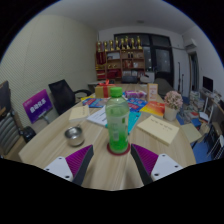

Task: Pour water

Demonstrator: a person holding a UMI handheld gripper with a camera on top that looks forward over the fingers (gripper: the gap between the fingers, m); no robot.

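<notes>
Gripper (pixel 111 165) spread open, purple pads flanking the bottle's (pixel 117 122) base with gaps either side. Bottle: green liquid, green cap, upright on the table (pixel 60 145). Metal bowl (pixel 75 136) just left of bottle. Yellow box (pixel 158 129) right of it.

2 dark fingers (pixel 76 166) with purple inner pads (pixel 152 158)

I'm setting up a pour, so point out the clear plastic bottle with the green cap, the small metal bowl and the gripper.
Clear plastic bottle with green cap (pixel 117 122): gripper view, mid-body.
Small metal bowl (pixel 75 136): gripper view, on its rim.
Gripper (pixel 113 161): gripper view, midway between its open fingertips.
</notes>
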